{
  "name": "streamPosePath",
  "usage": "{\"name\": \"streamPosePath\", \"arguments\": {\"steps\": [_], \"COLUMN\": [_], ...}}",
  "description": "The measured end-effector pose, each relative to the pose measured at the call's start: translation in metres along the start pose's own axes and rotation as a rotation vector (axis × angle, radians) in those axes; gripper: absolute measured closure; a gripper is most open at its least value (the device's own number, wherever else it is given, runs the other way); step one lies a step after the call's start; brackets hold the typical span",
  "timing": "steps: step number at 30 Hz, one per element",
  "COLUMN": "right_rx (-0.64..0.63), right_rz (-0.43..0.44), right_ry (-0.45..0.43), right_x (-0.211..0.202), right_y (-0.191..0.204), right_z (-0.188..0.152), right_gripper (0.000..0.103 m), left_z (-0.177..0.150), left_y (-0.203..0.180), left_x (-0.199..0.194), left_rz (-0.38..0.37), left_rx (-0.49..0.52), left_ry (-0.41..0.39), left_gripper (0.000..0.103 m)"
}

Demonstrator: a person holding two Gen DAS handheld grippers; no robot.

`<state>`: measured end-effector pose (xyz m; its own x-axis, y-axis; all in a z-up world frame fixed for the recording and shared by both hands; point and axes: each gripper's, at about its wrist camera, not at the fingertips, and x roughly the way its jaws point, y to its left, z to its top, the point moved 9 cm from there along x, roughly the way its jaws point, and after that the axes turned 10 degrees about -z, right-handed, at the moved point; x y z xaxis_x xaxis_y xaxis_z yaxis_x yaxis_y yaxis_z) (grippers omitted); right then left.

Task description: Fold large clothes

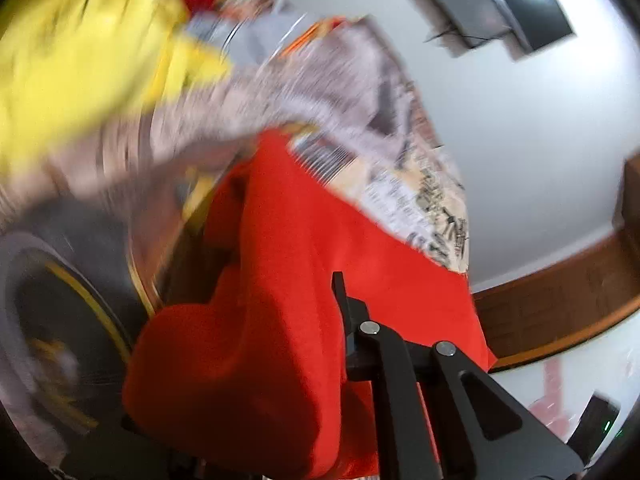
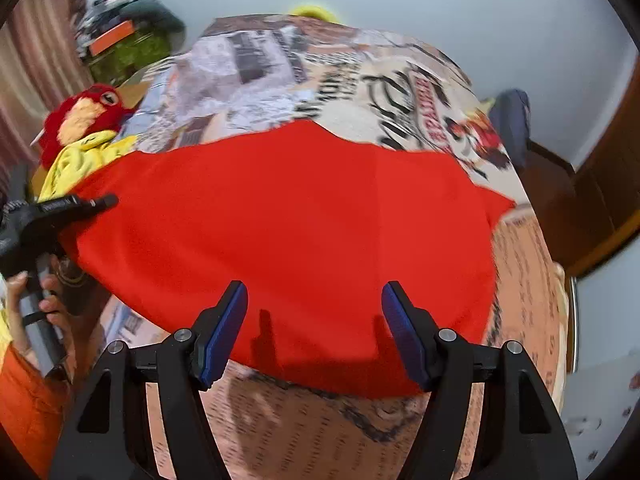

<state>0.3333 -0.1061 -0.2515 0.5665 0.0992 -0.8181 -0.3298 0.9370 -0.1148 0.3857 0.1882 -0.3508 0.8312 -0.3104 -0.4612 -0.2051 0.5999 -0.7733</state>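
Progress: early to middle of the fold, by my reading. Red garment [image 2: 288, 232] lies spread over a printed bedcover [image 2: 360, 80], filling the centre of the right wrist frame. Its surface looks mostly flat, with one faint vertical crease near the middle and its near edge at lower centre. No stacked layers are visible there, so whether any fold is already made I cannot tell.

Right gripper [image 2: 314, 328], lower centre of its own frame, stands wide; blue pads [image 2: 224, 332] are well apart and hover above the near hem, gripping nothing. Shadows of the fingers fall on the cloth just ahead.

Left gripper [image 2: 98, 202] shows at the left edge of the right wrist frame, tip at the garment's left edge. In the left wrist view red cloth [image 1: 280, 280] bunches thickly across the lower centre and covers one finger; only one finger [image 1: 340, 288] shows, pressed against the fabric. Appears closed on a gathered edge of the garment, though the clamp itself is hidden. That frame is heavily motion-blurred, so the arm is probably moving.

Remaining, as judged: carry the left edge over, square the layers, then fold again to reduce the size.

Clutter: red and yellow plush toy [image 2: 84, 120] at left of the right wrist frame, just beside the garment's left edge; may snag.
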Motion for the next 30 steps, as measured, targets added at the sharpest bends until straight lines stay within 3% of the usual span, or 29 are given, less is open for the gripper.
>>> {"name": "streamPosePath", "arguments": {"steps": [4,12,18,23,27,30], "right_rx": [-0.053,-0.141,-0.262,-0.287,-0.181,-0.121], "right_rz": [0.013,0.142,0.195,0.2,0.232,0.152], "right_ry": [-0.019,0.006,0.109,0.085,0.055,0.015], "right_x": [-0.001,0.014,0.042,0.034,0.017,0.012], "right_y": [0.03,0.116,0.168,0.161,0.118,0.071], "right_z": [0.019,0.034,0.001,-0.008,0.0,0.003], "right_gripper": [0.037,0.037,0.037,0.036,0.036,0.036], "left_z": [0.021,0.045,0.041,0.024,0.011,-0.003], "left_y": [-0.042,-0.075,-0.087,-0.107,-0.142,-0.171], "left_x": [-0.047,-0.116,-0.114,-0.098,-0.082,-0.065], "left_rz": [0.025,0.088,0.108,0.125,0.086,0.053], "left_rx": [0.194,0.367,0.431,0.511,0.567,0.607], "left_ry": [-0.099,-0.25,-0.229,-0.191,-0.161,-0.125], "left_gripper": [0.095,0.098,0.098,0.098,0.098,0.098]}}
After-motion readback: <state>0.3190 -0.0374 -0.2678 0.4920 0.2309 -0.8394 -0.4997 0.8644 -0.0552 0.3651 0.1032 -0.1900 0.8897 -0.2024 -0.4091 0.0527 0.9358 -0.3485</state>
